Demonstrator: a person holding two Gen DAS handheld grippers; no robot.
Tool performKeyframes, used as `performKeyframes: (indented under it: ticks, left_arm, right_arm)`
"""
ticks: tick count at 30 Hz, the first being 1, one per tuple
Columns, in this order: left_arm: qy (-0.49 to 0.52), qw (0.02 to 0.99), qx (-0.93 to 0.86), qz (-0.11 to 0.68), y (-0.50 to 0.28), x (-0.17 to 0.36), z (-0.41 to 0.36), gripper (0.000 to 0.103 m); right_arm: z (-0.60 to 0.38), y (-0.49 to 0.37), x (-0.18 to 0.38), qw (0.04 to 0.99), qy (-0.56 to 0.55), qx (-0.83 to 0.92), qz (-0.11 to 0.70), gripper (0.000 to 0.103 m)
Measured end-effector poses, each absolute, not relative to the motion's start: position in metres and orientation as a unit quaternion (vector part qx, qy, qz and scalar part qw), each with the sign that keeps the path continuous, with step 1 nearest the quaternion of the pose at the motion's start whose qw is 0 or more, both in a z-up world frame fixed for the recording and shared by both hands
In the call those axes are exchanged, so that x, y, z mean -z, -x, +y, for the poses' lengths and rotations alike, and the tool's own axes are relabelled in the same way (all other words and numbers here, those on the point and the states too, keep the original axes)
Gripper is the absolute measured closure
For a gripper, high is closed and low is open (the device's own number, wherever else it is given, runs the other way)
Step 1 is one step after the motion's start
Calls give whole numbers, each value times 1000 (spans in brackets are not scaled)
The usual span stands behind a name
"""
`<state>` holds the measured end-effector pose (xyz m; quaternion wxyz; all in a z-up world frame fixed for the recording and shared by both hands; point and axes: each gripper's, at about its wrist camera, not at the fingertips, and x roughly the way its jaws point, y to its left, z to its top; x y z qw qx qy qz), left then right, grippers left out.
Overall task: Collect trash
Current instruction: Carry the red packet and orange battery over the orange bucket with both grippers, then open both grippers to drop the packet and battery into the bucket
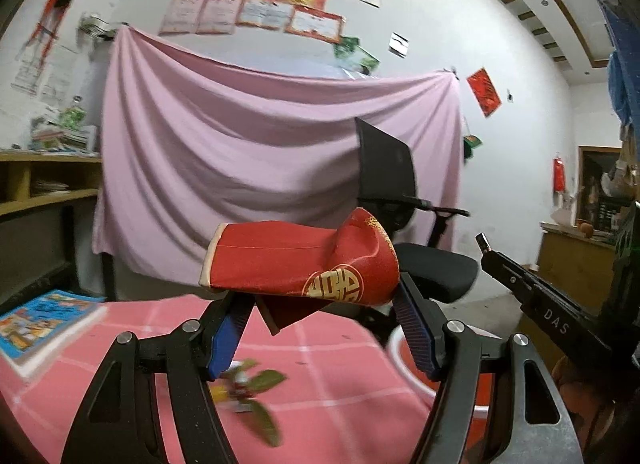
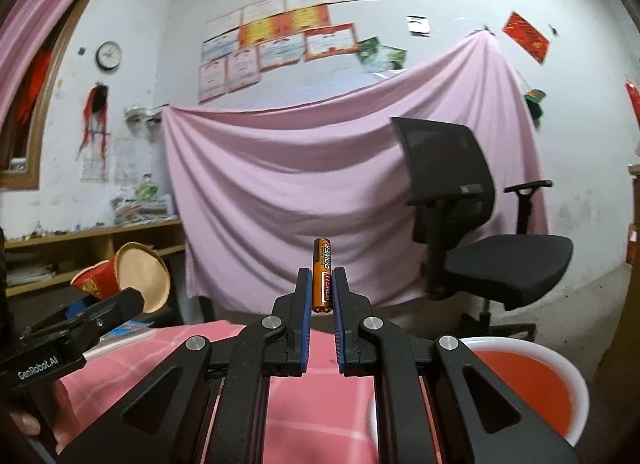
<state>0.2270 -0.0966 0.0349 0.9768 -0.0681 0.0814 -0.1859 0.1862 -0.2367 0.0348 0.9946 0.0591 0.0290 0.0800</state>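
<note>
A: The left gripper (image 1: 320, 296) has its 2 blue-padded fingers (image 1: 226, 334) clamped on a crushed red paper cup (image 1: 300, 260), lying sideways between them with its gold emblem facing the camera. It is held up off the tabletop (image 1: 320, 376).

B: And the right gripper (image 2: 321, 288)?

A: Its fingers (image 2: 305, 296) are pinched tight on an orange-and-black battery (image 2: 322, 276), standing upright between the pads, its top above the fingertips.

B: From the right wrist view, the cup shows at the left, its cream-coloured open mouth turned toward the camera, carried in the left gripper beside a hand (image 2: 44, 416).

A: Below the grippers lies a pink checked cloth on the tabletop. In the left wrist view some blurred green leaves (image 1: 256, 396) lie on it, and a colourful book (image 1: 44, 316) sits at the left edge.

B: A red basin with a white rim (image 2: 532, 380) sits low at the right, just beside the tabletop's edge.

A: Behind it stands a black office chair (image 2: 480, 224), in front of a pink sheet (image 2: 288, 184) hung across the wall.
</note>
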Motion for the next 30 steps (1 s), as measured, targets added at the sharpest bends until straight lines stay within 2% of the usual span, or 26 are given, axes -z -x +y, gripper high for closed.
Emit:
performKeyframes:
  ticks: [9, 18, 30]
  left_arm:
    - [66, 952, 264, 143, -262, -36, -174, 39]
    - [86, 922, 303, 224, -298, -37, -214, 39]
    - [22, 905, 291, 310, -315, -23, -257, 38]
  right_arm:
    - [-294, -191, -25, 991, -112, -16, 66, 95]
    - [-342, -196, -9, 972, -205, 39, 110, 95]
    - [-372, -197, 6, 951, -263, 80, 143, 94]
